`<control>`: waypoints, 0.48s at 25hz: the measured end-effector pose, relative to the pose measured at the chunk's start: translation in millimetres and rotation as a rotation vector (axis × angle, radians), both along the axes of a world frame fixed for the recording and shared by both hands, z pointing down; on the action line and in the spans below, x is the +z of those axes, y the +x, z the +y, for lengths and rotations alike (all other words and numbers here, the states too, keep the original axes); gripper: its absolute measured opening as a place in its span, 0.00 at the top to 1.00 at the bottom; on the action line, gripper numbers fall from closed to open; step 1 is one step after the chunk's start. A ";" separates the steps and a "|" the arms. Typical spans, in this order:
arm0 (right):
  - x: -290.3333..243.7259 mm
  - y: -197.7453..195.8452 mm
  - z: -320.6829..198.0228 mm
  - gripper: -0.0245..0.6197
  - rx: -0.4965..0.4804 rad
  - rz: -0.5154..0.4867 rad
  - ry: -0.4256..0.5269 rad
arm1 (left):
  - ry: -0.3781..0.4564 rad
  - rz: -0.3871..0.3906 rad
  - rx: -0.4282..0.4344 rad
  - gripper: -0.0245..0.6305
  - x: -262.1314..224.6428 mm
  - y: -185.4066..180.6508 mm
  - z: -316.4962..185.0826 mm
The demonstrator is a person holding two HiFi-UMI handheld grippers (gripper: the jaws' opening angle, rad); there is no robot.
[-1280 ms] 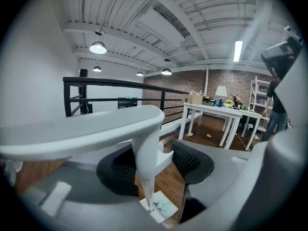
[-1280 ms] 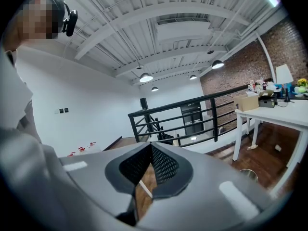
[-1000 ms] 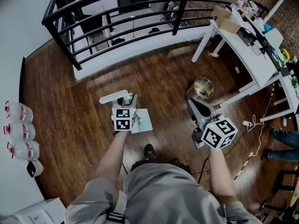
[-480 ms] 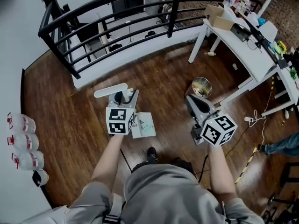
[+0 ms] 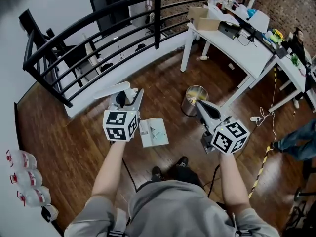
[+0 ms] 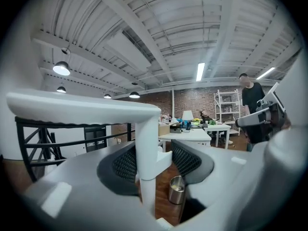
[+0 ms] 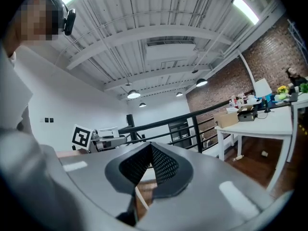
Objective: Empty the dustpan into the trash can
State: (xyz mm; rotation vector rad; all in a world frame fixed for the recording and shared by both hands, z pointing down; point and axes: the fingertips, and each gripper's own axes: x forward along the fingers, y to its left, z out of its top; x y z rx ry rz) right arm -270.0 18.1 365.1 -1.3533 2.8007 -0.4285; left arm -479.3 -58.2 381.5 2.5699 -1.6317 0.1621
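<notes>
The left gripper (image 5: 130,98) is held above the wooden floor (image 5: 74,132), its jaws clamped on the white handle stem of the dustpan (image 5: 154,133) (in the left gripper view both pads press on the stem (image 6: 147,162)). The pan shows just right of its marker cube. The steel trash can (image 5: 193,100) stands on the floor between the two grippers, beside a white table (image 5: 232,41). The right gripper (image 5: 202,107), near the can, has its jaws closed together on nothing
</notes>
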 end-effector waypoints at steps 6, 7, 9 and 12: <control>-16.8 73.3 -30.4 0.96 0.079 -0.017 0.035 | 0.076 0.009 0.080 0.65 -57.3 73.7 -48.6; -19.7 82.3 -36.0 0.96 0.086 -0.019 0.041 | 0.084 0.011 0.092 0.65 -65.1 84.9 -57.2; -25.0 100.7 -46.9 0.96 0.095 -0.021 0.056 | 0.095 0.014 0.113 0.65 -77.4 107.4 -73.7; -32.5 132.7 -61.4 0.96 0.111 -0.028 0.074 | 0.107 0.020 0.154 0.65 -93.0 143.4 -94.4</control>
